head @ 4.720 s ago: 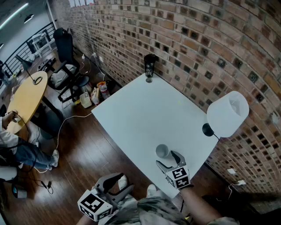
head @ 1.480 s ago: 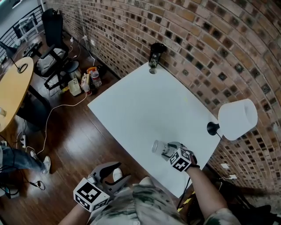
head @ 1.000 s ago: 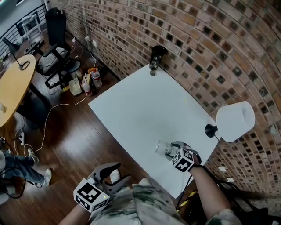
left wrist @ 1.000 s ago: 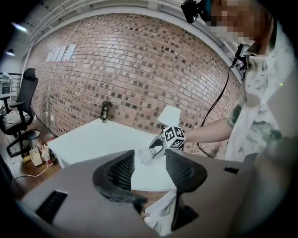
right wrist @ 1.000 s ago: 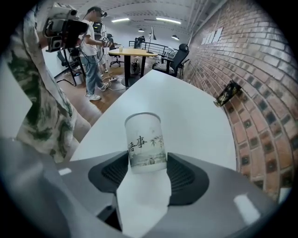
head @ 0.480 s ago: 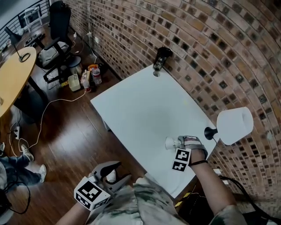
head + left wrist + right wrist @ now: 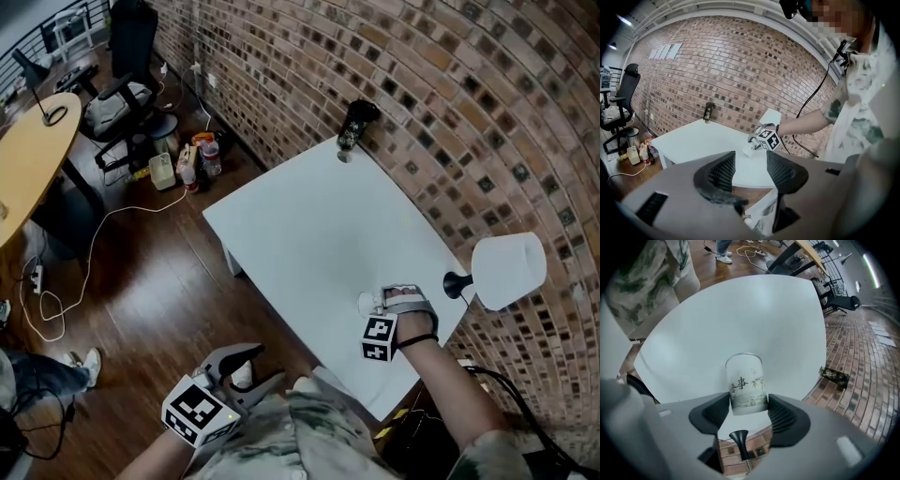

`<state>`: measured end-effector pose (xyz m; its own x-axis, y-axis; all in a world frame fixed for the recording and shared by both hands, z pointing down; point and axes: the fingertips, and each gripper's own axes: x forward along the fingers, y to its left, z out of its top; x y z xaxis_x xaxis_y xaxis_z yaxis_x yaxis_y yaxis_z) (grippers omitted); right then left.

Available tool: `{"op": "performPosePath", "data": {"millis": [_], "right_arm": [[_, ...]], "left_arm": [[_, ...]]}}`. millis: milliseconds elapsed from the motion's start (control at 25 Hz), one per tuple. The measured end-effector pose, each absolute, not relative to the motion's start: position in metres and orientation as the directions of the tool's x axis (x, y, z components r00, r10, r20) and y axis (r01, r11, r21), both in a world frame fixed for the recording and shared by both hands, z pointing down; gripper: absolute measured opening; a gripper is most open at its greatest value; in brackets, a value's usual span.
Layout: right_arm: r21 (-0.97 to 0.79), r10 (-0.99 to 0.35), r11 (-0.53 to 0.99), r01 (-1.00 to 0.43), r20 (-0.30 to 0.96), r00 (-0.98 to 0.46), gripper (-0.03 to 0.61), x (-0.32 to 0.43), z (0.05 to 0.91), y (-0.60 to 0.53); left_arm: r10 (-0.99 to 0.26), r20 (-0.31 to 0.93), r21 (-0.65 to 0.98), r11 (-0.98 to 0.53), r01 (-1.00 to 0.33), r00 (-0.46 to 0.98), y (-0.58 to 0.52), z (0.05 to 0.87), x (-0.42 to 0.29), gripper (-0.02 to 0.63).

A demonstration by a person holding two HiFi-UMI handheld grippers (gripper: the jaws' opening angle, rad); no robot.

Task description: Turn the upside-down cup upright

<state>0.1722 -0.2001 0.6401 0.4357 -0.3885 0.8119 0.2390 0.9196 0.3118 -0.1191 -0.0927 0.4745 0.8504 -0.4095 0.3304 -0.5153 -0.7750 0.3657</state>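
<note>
The cup (image 7: 746,383) is white with black characters and a bamboo print. My right gripper (image 7: 746,401) is shut on its side, the pads pressing it from both sides. In the head view the cup (image 7: 366,303) hangs tilted just over the white table (image 7: 309,225) near the front right corner, with the right gripper (image 7: 378,303) behind it. I cannot tell which end of the cup faces the table. My left gripper (image 7: 251,367) is off the table at the lower left. In its own view the left gripper (image 7: 750,161) stands open with nothing between its fingers.
A white lamp (image 7: 509,270) on a black base (image 7: 457,281) stands by the right edge of the table, close to the right gripper. A dark bottle-like object (image 7: 354,124) stands at the far corner against the brick wall (image 7: 450,103). Chairs, cables and a round wooden table (image 7: 33,159) lie to the left.
The right gripper has rolled over with the cup in it, its marker cube swinging round towards me. The cup, which lay sideways pointing left, now tilts. The left gripper has barely shifted.
</note>
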Motion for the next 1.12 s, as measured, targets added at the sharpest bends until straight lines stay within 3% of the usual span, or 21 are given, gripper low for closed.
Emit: {"op": "performPosePath", "data": {"millis": [280,800,1120], "right_arm": [[0.320,-0.396,0.915,0.246,0.829,0.395,0.258,0.138,0.644,-0.196],[0.294,-0.279,0.949,-0.113,0.951,0.134,0.258,0.132,0.641,-0.199],[0.263,-0.254,0.954,-0.145,0.964,0.079,0.259,0.134,0.641,-0.203]], "left_arm": [[-0.386,0.338,0.370,-0.784,-0.498,0.858,-0.096,0.478,-0.124,0.215],[-0.353,0.358,0.363,-0.800,-0.477,0.864,-0.098,0.477,-0.112,0.215],[-0.362,0.371,0.355,-0.796,-0.491,0.855,-0.093,0.472,-0.099,0.215]]}}
